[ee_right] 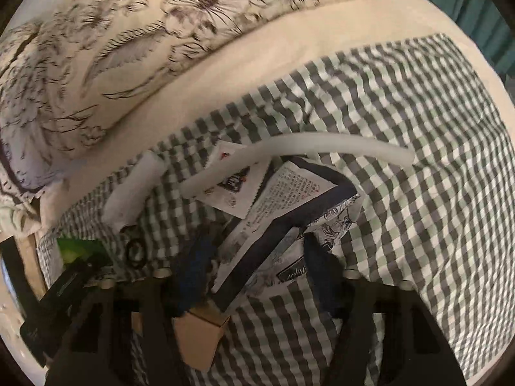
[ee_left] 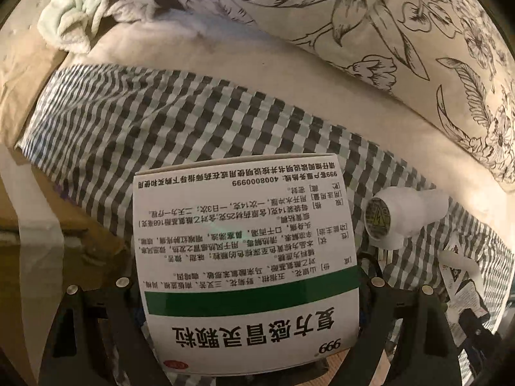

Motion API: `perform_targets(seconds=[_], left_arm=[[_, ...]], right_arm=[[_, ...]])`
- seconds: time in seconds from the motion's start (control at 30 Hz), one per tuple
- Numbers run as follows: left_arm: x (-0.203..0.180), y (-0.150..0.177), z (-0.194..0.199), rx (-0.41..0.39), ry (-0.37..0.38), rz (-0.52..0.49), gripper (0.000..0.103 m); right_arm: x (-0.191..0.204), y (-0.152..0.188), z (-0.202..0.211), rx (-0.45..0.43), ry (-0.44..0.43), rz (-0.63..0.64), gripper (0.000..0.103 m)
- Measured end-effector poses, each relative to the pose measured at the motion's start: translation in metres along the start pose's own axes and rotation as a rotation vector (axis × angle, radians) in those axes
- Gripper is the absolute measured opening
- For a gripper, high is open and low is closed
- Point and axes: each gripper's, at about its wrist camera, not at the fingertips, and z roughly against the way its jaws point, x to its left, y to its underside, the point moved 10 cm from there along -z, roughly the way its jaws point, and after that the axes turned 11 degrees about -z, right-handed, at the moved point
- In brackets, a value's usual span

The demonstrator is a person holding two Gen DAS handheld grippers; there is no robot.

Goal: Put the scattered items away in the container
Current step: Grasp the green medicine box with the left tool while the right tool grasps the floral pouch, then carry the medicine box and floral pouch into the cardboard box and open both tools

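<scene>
My left gripper [ee_left: 249,281] is shut on a white medicine box [ee_left: 244,241] with a green stripe and black print, held above the checked cloth [ee_left: 161,122]. The box's green corner [ee_right: 80,249] shows at the lower left of the right wrist view. My right gripper [ee_right: 257,270] points down with its jaws apart around a floral pouch [ee_right: 289,257] with dark trim; I see no pad pressing on it. Printed paper sachets [ee_right: 289,186] lie at the pouch's far end, under a bent white tube [ee_right: 322,144]. A white bottle [ee_left: 408,215] lies on its side right of the box.
A taped cardboard carton [ee_left: 48,222] sits at the left edge. A small brown box [ee_right: 199,337] lies under my right gripper's left finger. Black hair ties [ee_right: 135,252] rest near the bottle [ee_right: 135,186]. A floral pillow [ee_left: 402,32] and cream bedding lie beyond the cloth.
</scene>
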Motion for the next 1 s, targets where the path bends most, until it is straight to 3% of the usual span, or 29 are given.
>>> perform_targets(seconds=[0.07, 0.17, 0.3, 0.7, 1.0], left_arm=[[-0.002, -0.002, 0.001, -0.010, 0.002, -0.022, 0.088], [-0.002, -0.003, 0.004, -0.013, 0.012, -0.047, 0.084], [-0.001, -0.001, 0.017, -0.023, 0.035, -0.069, 0.081], [-0.003, -0.007, 0.096, -0.142, 0.071, -0.098, 0.081], [0.012, 0.004, 0.194, -0.283, 0.093, -0.149, 0.081]], right_arm=[[-0.004, 0.002, -0.010, 0.029, 0.014, -0.004, 0.028], [-0.011, 0.004, -0.014, 0.044, 0.012, -0.015, 0.016], [-0.016, 0.009, -0.001, 0.028, 0.016, 0.007, 0.010], [-0.004, 0.020, 0.084, -0.071, -0.026, 0.108, 0.009], [0.010, 0.038, 0.154, -0.158, -0.094, 0.154, 0.009]])
